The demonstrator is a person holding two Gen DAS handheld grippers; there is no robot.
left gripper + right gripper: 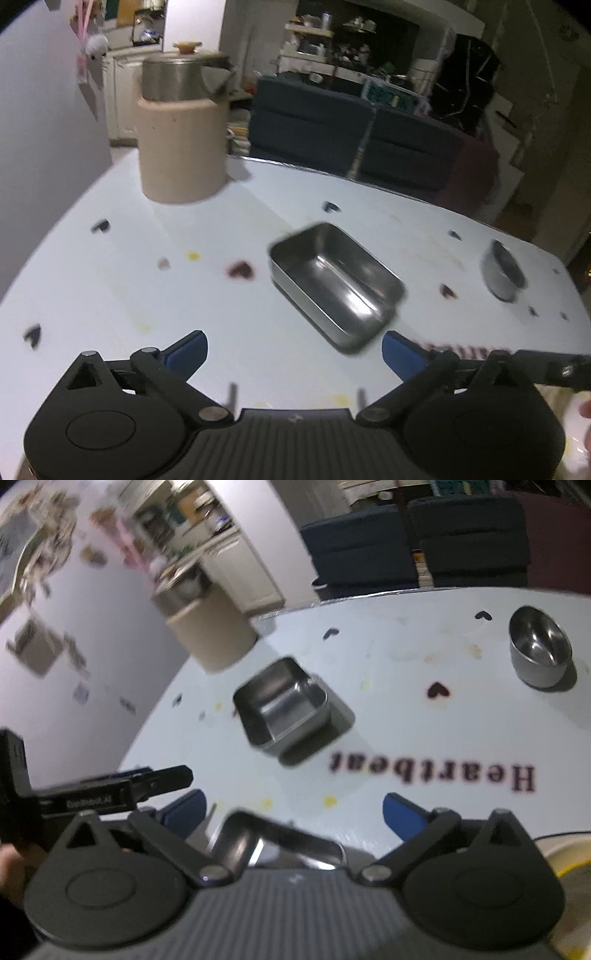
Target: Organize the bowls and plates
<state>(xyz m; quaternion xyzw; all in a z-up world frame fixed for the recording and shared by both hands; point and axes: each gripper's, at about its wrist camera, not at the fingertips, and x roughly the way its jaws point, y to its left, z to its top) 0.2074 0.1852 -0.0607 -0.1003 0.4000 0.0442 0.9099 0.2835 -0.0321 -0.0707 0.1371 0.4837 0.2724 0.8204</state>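
In the left wrist view a rectangular steel tin (334,288) lies on the white table (110,295), just beyond my left gripper (293,352). That gripper is open, blue fingertips wide apart, nothing between them. A round steel bowl (504,271) stands at the far right. The right wrist view shows the same tin (282,709) mid-table and the bowl (539,651) at the back right. My right gripper (293,810) is open too. A second steel tin (277,843) lies close under it, untouched by the fingers.
A beige canister (183,144) with a steel pot on top stands at the back left near the wall. A yellow-rimmed plate (569,860) shows at the lower right. The left gripper's body (110,794) reaches in beside the right one. Dark sofas stand beyond the table's far edge.
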